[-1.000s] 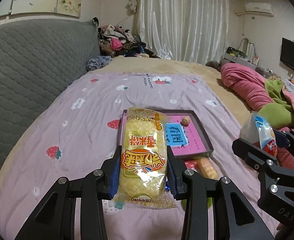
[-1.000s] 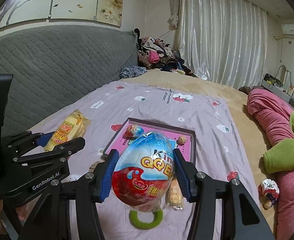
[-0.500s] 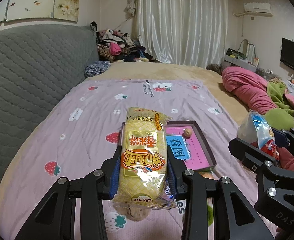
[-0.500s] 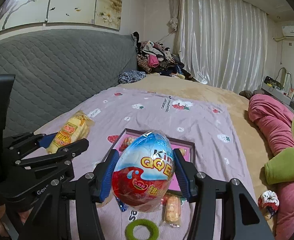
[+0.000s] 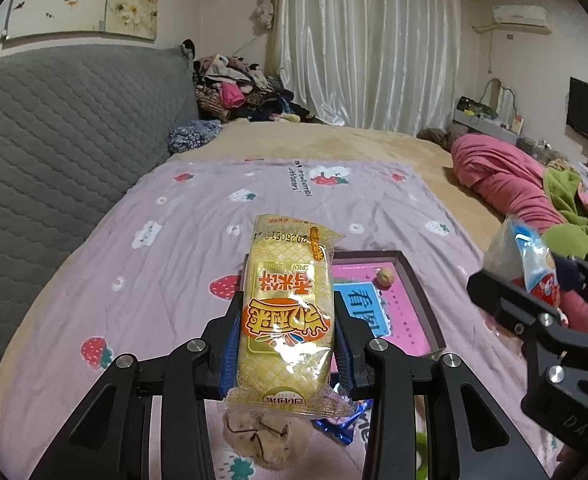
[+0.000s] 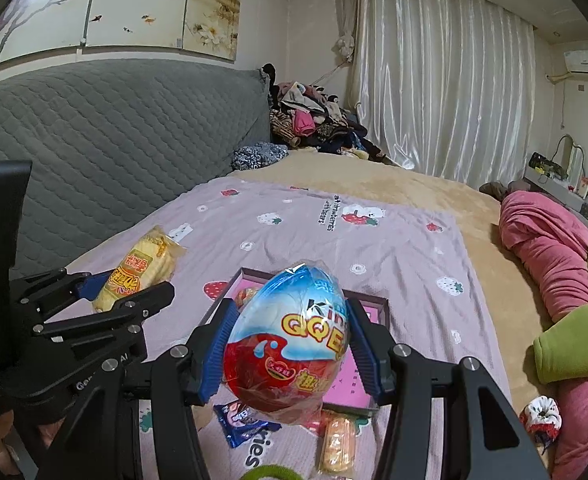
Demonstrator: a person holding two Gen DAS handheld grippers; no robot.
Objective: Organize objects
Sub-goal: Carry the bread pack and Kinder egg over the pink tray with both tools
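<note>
You hold one snack in each gripper above the bed.

Your left gripper [image 5: 285, 340] is clamped on one yellow rice-cracker packet [image 5: 287, 316], its blue pads pressing both long sides; your right gripper [image 6: 289, 356] grasps one red-and-blue wrapped egg toy [image 6: 289, 340] the same way. Both are held in the air over the lilac strawberry-print sheet [image 5: 165, 272]. Below them lies one shallow pink tray [image 5: 410, 280] with a dark rim, holding one walnut [image 5: 385, 278] and one small red egg [image 6: 245, 294]. Just beside the tray's near edge, on the sheet, you have one blue wrapper [image 6: 243, 424], one orange packet [image 6: 336, 444], one green ring [image 6: 269, 472] cut off by the frame, and one beige plush [image 5: 265, 436] under the left gripper.
</note>
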